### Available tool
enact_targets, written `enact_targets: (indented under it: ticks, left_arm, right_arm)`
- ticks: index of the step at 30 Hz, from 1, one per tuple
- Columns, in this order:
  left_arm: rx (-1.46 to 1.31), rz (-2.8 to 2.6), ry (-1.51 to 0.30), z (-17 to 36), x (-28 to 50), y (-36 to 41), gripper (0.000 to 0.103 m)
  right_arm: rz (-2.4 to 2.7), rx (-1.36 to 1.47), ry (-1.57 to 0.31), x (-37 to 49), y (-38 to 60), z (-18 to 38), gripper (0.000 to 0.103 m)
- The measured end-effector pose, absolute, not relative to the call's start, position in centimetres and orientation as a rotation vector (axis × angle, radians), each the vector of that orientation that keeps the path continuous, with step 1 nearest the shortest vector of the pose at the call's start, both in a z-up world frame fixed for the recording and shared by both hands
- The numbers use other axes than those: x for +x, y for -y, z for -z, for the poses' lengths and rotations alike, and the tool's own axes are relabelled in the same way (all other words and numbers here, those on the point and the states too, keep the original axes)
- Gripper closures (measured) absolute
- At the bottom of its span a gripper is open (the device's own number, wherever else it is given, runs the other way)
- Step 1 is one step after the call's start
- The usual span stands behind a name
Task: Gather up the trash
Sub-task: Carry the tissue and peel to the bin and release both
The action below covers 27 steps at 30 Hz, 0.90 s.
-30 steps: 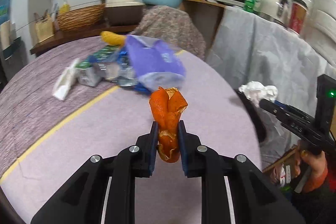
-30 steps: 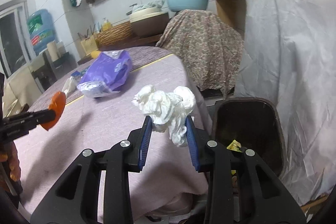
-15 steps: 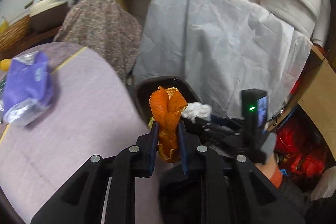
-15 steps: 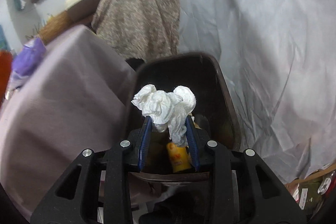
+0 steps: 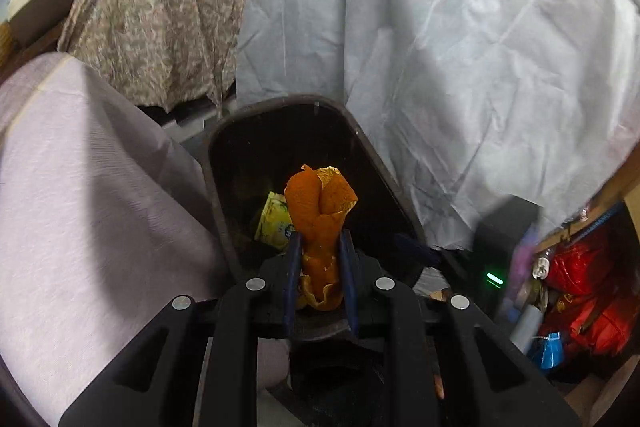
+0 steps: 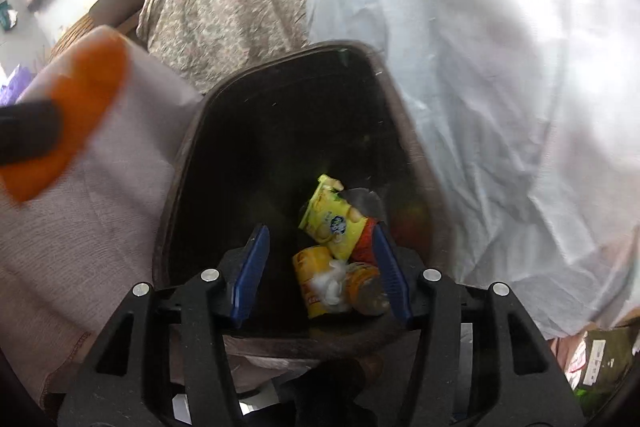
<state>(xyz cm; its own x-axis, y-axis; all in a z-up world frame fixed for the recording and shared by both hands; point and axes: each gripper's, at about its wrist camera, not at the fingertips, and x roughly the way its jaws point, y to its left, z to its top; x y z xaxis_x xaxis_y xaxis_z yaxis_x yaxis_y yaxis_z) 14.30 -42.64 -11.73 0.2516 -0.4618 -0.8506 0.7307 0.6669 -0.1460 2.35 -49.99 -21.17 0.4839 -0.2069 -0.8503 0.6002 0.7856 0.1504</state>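
My left gripper [image 5: 319,259] is shut on an orange peel [image 5: 320,211] and holds it above the dark trash bin [image 5: 224,135]. The peel shows blurred at the left of the right wrist view [image 6: 68,119]. My right gripper [image 6: 320,267] is open and empty over the bin [image 6: 188,131]. The white crumpled tissue [image 6: 332,283] lies inside the bin on yellow cans [image 6: 310,275], beside a yellow snack wrapper [image 6: 332,223]. The wrapper also shows in the left wrist view [image 5: 274,223].
The table with its mauve cloth [image 5: 80,187] stands left of the bin. A grey-white sheet [image 5: 460,47] hangs behind and right of it. A floral-covered object [image 5: 156,27] stands behind. Red bags [image 5: 588,287] lie at the lower right.
My right gripper opened and the tissue dropped into the bin. My left gripper swung with the peel from over the table to above the bin.
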Motion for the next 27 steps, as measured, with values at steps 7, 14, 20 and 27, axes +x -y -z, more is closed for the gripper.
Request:
enact_targets:
  ticks: [7,14,20,27]
  left_arm:
    - [0.378,0.774,-1.110,15.5,15.5,46.0,0.084]
    - [0.429,0.776,-1.153,18.1,15.4,47.5,0.083]
    - [0.438,0.778,-1.149,18.5,15.2,47.7,0.056]
    - [0.384,0.757,-1.099,16.2,15.3,47.1,0.025]
  right_arm:
    - [0.623,0.438,-0.877,-0.2,51.3,18.8,0.046]
    - [0.730,0.393,-0.825,-2.6,53.1,16.5,0.045]
    - [0.740,0.380,-0.776,-3.4,52.9,14.5,0.039]
    - [0.733,0.372,-0.726,-3.3,52.0,12.3,0.031]
